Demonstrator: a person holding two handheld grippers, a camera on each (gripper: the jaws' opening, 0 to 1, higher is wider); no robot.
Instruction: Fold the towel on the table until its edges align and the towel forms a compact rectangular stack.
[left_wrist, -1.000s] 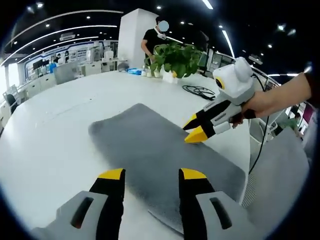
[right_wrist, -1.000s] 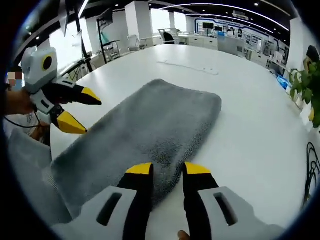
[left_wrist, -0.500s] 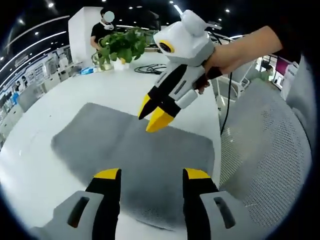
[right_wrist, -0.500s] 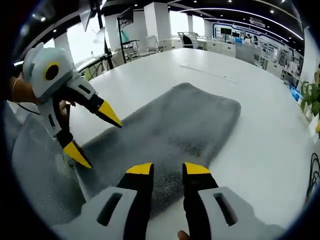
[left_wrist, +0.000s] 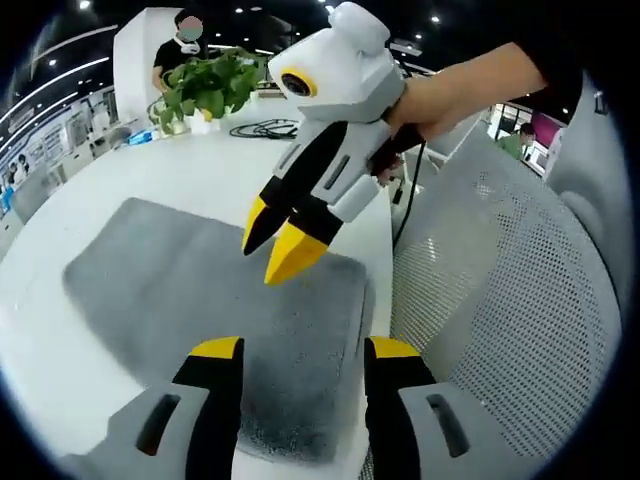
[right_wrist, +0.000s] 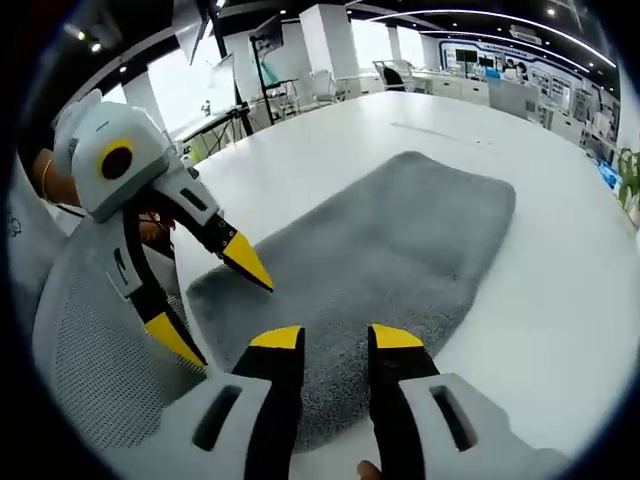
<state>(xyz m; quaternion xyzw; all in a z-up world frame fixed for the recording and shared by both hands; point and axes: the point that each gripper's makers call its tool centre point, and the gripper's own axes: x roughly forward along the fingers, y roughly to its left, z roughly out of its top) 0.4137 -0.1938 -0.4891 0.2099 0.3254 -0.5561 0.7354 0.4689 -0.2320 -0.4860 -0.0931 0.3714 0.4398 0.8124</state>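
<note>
Hovering with jaws apart over the near end of the grey towel (left_wrist: 200, 290), both hand-held grippers, left (left_wrist: 298, 352) and right (right_wrist: 325, 342), risk pinching unevenly and dragging it off the worktop (right_wrist: 560, 290) edge.

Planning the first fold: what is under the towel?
The towel lies flat on the white table, which shows on its far and side edges. Whatever sits beneath the cloth is covered. The near end meets the table edge by a mesh chair.

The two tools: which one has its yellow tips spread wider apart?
The left tool, seen beside the mesh chair in the right gripper view. Its tips gape wide over the towel's near edge; the right tool's tips sit close together.
</note>
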